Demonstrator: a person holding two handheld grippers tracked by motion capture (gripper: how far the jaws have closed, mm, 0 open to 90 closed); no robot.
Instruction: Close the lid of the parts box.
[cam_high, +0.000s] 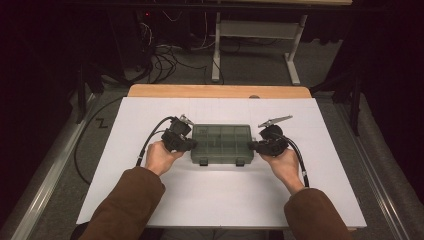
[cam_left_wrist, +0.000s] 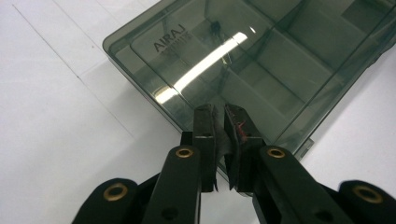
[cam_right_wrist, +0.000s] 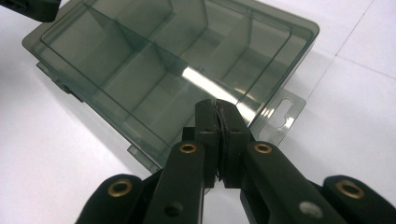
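Observation:
A smoky, see-through compartment box (cam_high: 222, 142) lies closed in the middle of the white table (cam_high: 225, 200), its two latches toward the person. My left gripper (cam_high: 192, 145) is at the box's left end and my right gripper (cam_high: 251, 146) at its right end, each held in a hand. In the left gripper view the jaws (cam_left_wrist: 218, 112) are pressed together, tips over the near edge of the box (cam_left_wrist: 261, 60). In the right gripper view the jaws (cam_right_wrist: 217, 105) are likewise shut, tips at the edge of the box (cam_right_wrist: 154, 60) next to its hang tab (cam_right_wrist: 280, 116). Nothing shows between either pair.
The table's wooden back edge (cam_high: 220, 91) runs behind the white sheet. Beyond it are floor cables (cam_high: 165, 62) and a white desk frame (cam_high: 216, 50). Bare white surface lies on all sides of the box.

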